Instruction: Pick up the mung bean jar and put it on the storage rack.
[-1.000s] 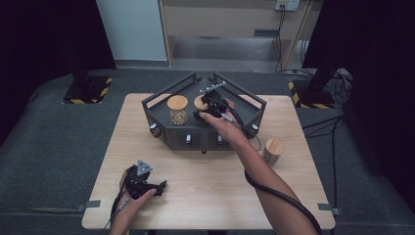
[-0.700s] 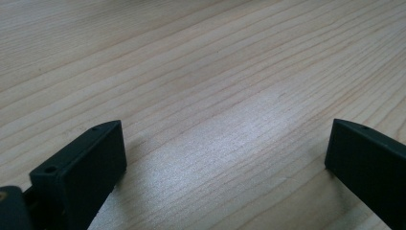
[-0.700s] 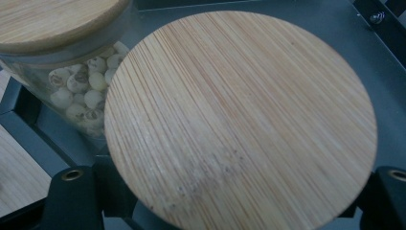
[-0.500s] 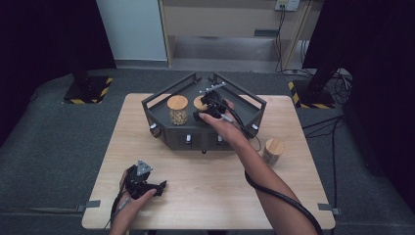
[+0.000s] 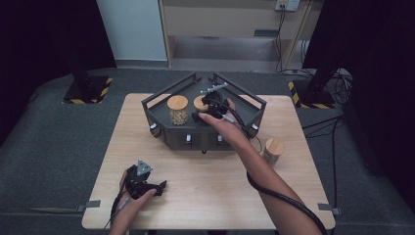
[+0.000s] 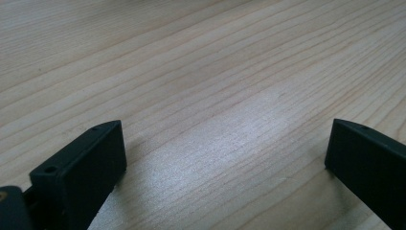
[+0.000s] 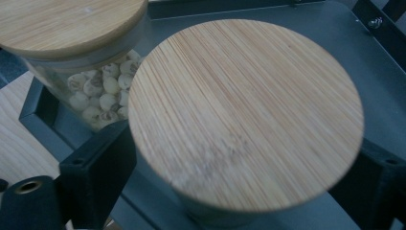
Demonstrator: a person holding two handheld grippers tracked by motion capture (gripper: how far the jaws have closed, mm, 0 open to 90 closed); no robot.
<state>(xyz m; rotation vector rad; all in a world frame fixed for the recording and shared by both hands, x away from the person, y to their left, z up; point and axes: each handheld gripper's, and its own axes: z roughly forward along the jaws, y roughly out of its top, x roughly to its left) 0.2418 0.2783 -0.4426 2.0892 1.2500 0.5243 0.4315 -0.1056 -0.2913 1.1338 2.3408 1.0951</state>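
At the lower left of the high view, the left gripper (image 5: 147,183) rests on the wooden table (image 5: 205,196), jaws wide apart and empty. At upper centre, in the black tray (image 5: 161,110), the right gripper (image 5: 208,105) has just been opening; the bamboo-lidded jar (image 7: 244,110) sits between its parted jaws, beside a jar of pale seeds (image 7: 95,91).

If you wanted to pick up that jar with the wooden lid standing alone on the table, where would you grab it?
Take the lone jar around its round body just under the wooden lid, coming in level from the near side. It stands upright with bare table around it, whereas the lid is wider than the glass and might simply lift off.
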